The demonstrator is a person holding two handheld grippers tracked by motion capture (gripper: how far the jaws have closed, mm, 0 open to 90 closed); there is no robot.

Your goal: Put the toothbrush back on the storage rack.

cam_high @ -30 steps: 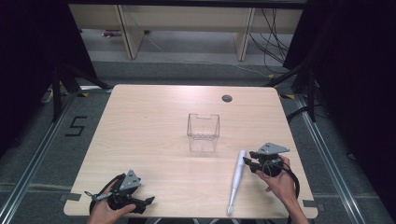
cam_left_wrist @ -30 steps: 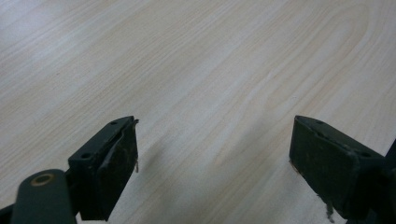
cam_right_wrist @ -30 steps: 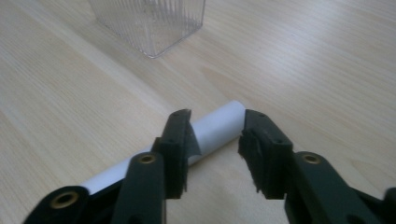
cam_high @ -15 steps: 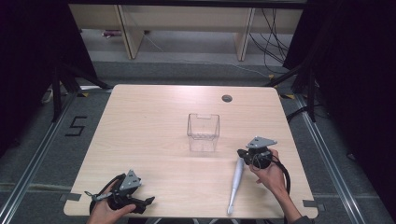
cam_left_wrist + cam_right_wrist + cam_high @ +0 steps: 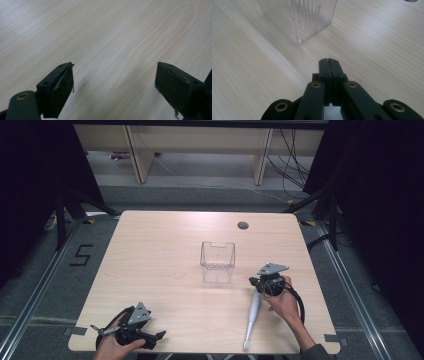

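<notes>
clear box [image 5: 298, 17] top cut off, left hand [image 5: 112, 347] cropped

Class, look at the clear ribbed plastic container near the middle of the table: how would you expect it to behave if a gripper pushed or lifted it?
The clear container looks thin-walled and empty, so probably light. Standing upright and tall, it may tip if pushed high up. Its ribbed walls might give pads some hold, though they could flex.

A black "5" [image 5: 81, 255] is marked on the grey floor left of the table.
</notes>
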